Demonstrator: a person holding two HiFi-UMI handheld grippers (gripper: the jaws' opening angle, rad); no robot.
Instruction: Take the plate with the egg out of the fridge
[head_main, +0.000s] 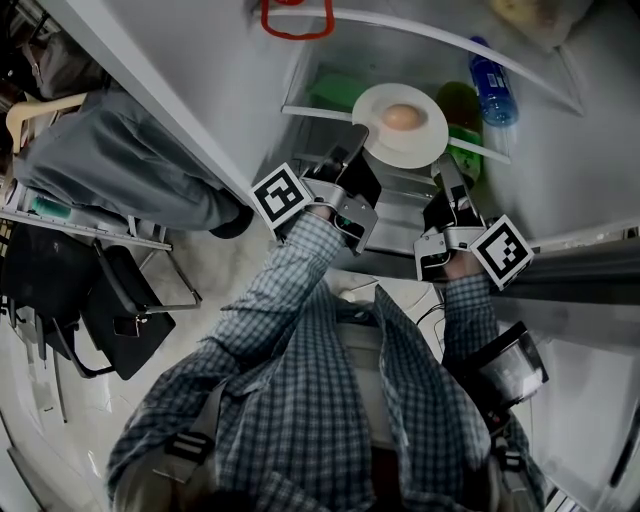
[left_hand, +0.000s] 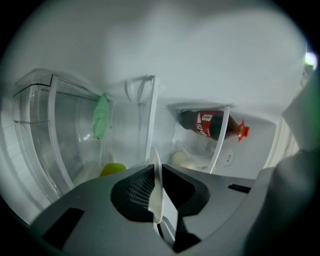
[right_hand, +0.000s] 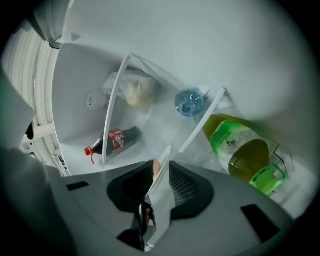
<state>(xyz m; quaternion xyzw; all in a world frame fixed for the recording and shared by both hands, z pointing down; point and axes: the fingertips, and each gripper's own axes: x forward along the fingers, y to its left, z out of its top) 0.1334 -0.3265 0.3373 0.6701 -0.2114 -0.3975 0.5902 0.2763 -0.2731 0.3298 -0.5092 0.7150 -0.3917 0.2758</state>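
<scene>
Left gripper (head_main: 352, 140) clamped on left rim of plate (head_main: 412, 152); right gripper (head_main: 446, 168) clamped on right rim. Plate flat, face up, inside fridge (head_main: 560, 160). Egg (head_main: 401, 117) centred on it, long axis left-right. Green bottle (head_main: 462, 110) just right of plate; cola bottle (left_hand: 210, 124) lying farther in.
</scene>
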